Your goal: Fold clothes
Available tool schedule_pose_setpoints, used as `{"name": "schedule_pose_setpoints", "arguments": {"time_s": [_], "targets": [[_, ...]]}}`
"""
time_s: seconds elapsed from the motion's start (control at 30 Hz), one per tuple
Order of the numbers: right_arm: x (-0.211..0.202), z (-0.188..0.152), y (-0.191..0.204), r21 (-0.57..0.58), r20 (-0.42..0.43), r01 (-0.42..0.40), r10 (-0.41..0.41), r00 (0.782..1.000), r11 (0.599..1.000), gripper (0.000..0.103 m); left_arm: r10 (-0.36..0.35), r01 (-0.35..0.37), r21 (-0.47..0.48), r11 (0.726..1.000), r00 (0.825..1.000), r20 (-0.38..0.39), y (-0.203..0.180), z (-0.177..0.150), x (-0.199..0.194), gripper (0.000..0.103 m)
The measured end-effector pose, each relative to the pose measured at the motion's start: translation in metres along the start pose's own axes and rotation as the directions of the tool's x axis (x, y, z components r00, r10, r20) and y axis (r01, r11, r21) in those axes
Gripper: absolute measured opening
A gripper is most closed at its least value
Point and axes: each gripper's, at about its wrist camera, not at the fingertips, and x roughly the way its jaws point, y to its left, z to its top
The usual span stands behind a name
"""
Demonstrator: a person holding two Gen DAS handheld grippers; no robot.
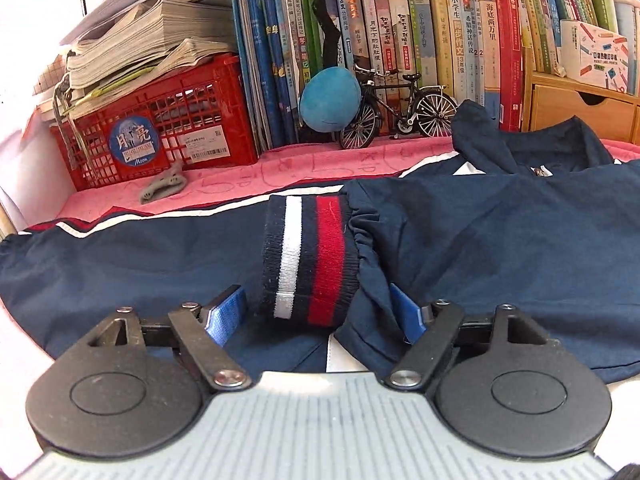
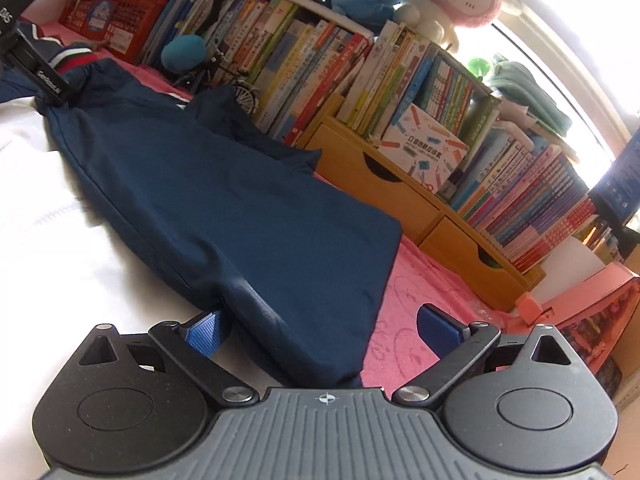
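A navy jacket [image 1: 500, 240] lies flat on the pink cloth [image 1: 248, 172], one sleeve folded across its body. The sleeve's ribbed cuff [image 1: 308, 260], striped white and red, lies between the blue pads of my left gripper [image 1: 316, 312], which is open around it. In the right wrist view the jacket [image 2: 240, 208] stretches away to the left, and its near folded corner lies between the pads of my right gripper [image 2: 324, 328], which is open. The left gripper's black body [image 2: 44, 76] shows at the far end, by the cuff.
A red crate [image 1: 160, 120] with stacked papers, a row of books [image 1: 400, 40], a blue plush [image 1: 330, 100] and a model bicycle [image 1: 396, 112] line the back. Wooden drawers [image 2: 400, 200] with books stand to the right. A white surface [image 2: 60, 240] lies left of the jacket.
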Motion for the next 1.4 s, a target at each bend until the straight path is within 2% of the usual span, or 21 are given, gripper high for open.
{"name": "schedule_pose_setpoints", "arguments": {"time_s": [0.07,0.1,0.13,0.2,0.3,0.4,0.47,0.53,0.63,0.8,0.93,1.07,1.23,1.3,1.4], "targets": [[0.009,-0.01,-0.02,0.042,-0.028,0.068,-0.066,0.997,0.997,0.099,-0.03,0.03,-0.033,0.999,0.999,-0.01,0.006,0.0,0.001,0.084],[0.015,-0.017,-0.03,0.065,-0.051,0.103,-0.1,0.994,0.993,0.099,-0.051,0.05,-0.041,0.998,0.999,-0.016,0.008,-0.001,0.002,0.09],[0.022,-0.025,-0.042,0.105,-0.082,0.108,-0.1,0.992,0.989,0.099,-0.088,0.086,-0.043,0.995,0.996,-0.027,0.009,-0.001,0.004,0.097],[0.035,-0.041,-0.066,0.189,-0.144,0.114,-0.087,0.986,0.975,0.102,-0.147,0.145,-0.037,0.989,0.988,-0.042,0.008,-0.002,0.005,0.103],[0.047,-0.056,-0.094,0.391,-0.202,0.043,0.04,0.979,0.919,0.102,-0.15,0.15,-0.005,0.989,0.988,-0.037,0.003,-0.003,0.004,0.103],[0.041,-0.062,-0.109,0.51,-0.15,-0.076,0.176,0.973,0.857,0.097,-0.162,0.162,-0.007,0.987,0.986,-0.041,0.003,-0.003,0.005,0.103],[0.028,-0.061,-0.114,0.53,-0.09,-0.169,0.253,0.963,0.831,0.097,-0.166,0.166,-0.013,0.986,0.985,-0.042,0.004,-0.003,0.006,0.103],[0.012,-0.055,-0.116,0.496,-0.036,-0.238,0.294,0.955,0.835,0.097,-0.163,0.162,-0.008,0.987,0.986,-0.041,0.004,-0.003,0.006,0.103],[0.0,-0.033,-0.108,0.496,0.037,-0.323,0.352,0.935,0.806,0.098,-0.159,0.159,-0.008,0.987,0.986,-0.04,0.003,-0.002,0.006,0.103],[-0.019,0.003,-0.094,0.484,0.158,-0.457,0.439,0.884,0.746,0.099,-0.151,0.15,-0.007,0.989,0.988,-0.037,0.002,-0.002,0.005,0.103],[0.008,0.038,-0.053,0.47,0.103,-0.43,0.435,0.894,0.771,0.095,-0.158,0.158,-0.017,0.987,0.987,-0.04,0.003,-0.003,0.006,0.103],[0.034,0.047,-0.021,0.444,0.016,-0.374,0.41,0.912,0.814,0.088,-0.159,0.159,-0.017,0.987,0.986,-0.04,0.004,-0.003,0.006,0.103],[0.055,0.009,-0.021,0.417,-0.144,-0.216,0.298,0.944,0.883,0.083,-0.162,0.161,-0.02,0.987,0.986,-0.04,0.003,-0.003,0.007,0.103],[0.057,-0.011,-0.034,0.411,-0.148,-0.17,0.249,0.957,0.896,0.084,-0.163,0.162,-0.021,0.986,0.986,-0.04,0.004,-0.003,0.007,0.103],[0.062,-0.032,-0.059,0.436,-0.22,-0.039,0.149,0.964,0.899,0.089,-0.164,0.163,-0.022,0.986,0.986,-0.039,0.004,-0.003,0.007,0.103]]}}
